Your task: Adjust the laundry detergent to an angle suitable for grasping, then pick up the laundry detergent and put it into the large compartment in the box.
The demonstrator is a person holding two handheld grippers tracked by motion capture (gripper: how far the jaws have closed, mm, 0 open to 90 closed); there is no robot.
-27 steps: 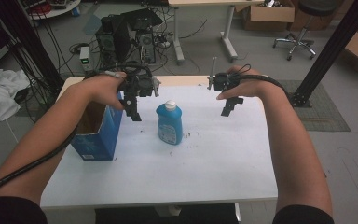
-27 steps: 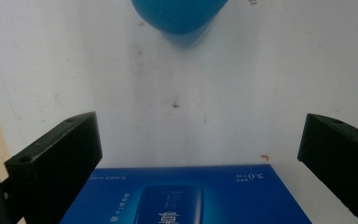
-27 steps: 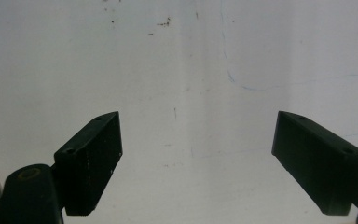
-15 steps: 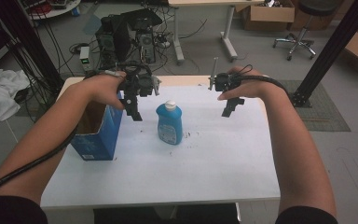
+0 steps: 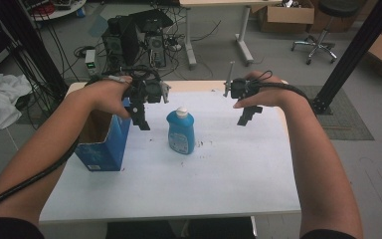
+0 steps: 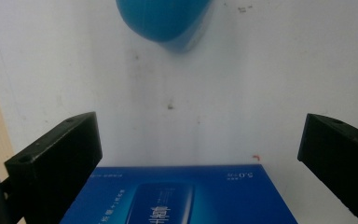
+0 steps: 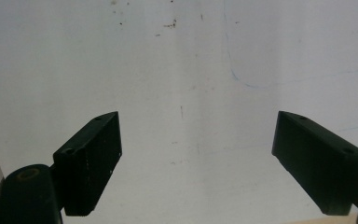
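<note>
Both grippers, left [image 5: 140,118] and right [image 5: 246,118], held wide open mid-frame, flanking bottle [image 5: 181,133], probably readying a grasp.

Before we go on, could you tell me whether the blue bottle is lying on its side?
No, the blue bottle stands upright on the table.

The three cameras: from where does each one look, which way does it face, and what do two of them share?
High view: above the person's side, facing forward and down on the white table; both forearms, left gripper, right gripper.
Left gripper view: on the left gripper, looking down; open jaws, blue box, blue bottle.
Right gripper view: on the right gripper, facing bare tabletop; open jaws.
Shared: high and left gripper views both show bottle and box.
</note>
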